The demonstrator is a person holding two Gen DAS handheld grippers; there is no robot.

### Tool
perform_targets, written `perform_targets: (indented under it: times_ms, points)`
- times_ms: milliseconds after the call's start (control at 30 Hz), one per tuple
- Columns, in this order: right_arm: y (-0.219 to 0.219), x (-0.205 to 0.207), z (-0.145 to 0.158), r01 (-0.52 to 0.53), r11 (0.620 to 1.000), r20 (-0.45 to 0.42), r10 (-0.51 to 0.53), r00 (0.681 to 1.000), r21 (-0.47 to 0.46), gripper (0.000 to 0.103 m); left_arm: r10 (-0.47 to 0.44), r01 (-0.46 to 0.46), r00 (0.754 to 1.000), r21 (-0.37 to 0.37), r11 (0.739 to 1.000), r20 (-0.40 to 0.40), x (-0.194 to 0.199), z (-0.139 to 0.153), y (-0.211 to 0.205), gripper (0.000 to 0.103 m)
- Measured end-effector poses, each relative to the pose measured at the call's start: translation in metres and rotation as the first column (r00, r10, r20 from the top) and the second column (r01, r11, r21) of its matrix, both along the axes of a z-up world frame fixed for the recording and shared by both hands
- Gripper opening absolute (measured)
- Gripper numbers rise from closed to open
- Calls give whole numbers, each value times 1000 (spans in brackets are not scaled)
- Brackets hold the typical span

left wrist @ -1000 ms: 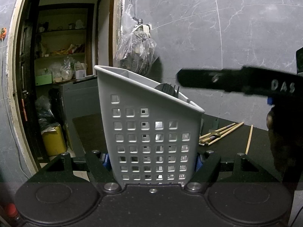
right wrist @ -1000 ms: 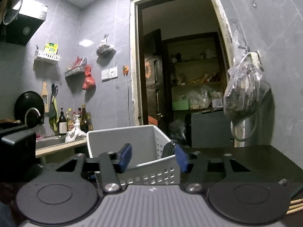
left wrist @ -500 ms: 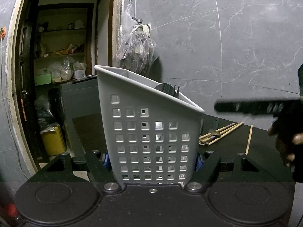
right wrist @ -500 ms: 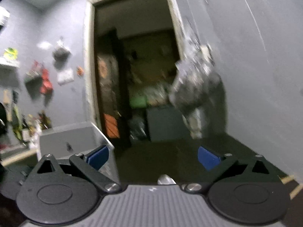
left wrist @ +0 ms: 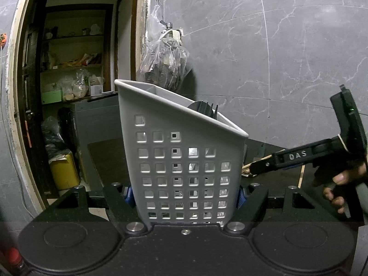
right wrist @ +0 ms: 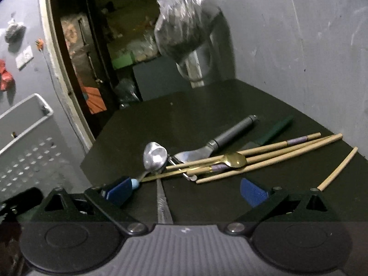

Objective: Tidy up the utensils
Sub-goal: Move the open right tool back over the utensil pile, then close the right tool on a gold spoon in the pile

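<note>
My left gripper (left wrist: 185, 196) is shut on a grey perforated utensil basket (left wrist: 184, 161), its blue pads (left wrist: 240, 199) pressing both sides. Dark utensils (left wrist: 204, 110) poke out of the top. My right gripper (right wrist: 186, 192) stands wide open, low over a heap of utensils on the dark table (right wrist: 195, 115): a silver spoon (right wrist: 155, 156), a gold spoon (right wrist: 234, 159), wooden chopsticks (right wrist: 287, 151), a grey-handled peeler (right wrist: 232, 132) and a dark green handle (right wrist: 273, 131). A thin metal blade (right wrist: 163, 202) lies between its fingers, untouched. The left wrist view shows that gripper (left wrist: 260, 169) right of the basket.
A lone chopstick (right wrist: 338, 168) lies apart at the table's right. The basket (right wrist: 25, 133) stands left of the right gripper. A grey tiled wall (right wrist: 299, 46) runs along the table's right, with a plastic bag (left wrist: 164, 62) hanging on it. A doorway to a pantry (left wrist: 73, 69) opens behind.
The right gripper left the basket, swung right and down over the utensil heap, and its jaws opened wide. The left gripper and basket stayed put.
</note>
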State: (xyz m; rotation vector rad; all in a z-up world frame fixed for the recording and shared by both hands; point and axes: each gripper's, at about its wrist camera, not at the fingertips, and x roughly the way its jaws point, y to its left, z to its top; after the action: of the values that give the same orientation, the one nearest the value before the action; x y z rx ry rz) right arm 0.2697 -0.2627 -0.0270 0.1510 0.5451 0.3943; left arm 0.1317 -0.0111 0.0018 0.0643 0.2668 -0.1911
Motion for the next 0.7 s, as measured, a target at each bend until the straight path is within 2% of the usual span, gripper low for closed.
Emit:
perform_targets:
  times_ms: [167, 267, 433, 700]
  points:
    - [2, 14, 0, -16, 998, -11, 16, 1000, 54, 102, 0, 0, 1000, 0, 1000, 0, 0, 0, 0, 76]
    - [3, 25, 1, -23, 996, -31, 26, 999, 87, 97, 0, 0, 1000, 0, 1000, 0, 0, 0, 0, 76]
    - [2, 43, -4, 25, 992, -114, -10, 993, 127, 92, 0, 0, 1000, 0, 1000, 0, 0, 0, 0, 76]
    - [3, 61, -6, 116, 990, -119, -107, 987, 79, 84, 1, -1, 1000, 0, 1000, 0, 0, 0, 0, 76]
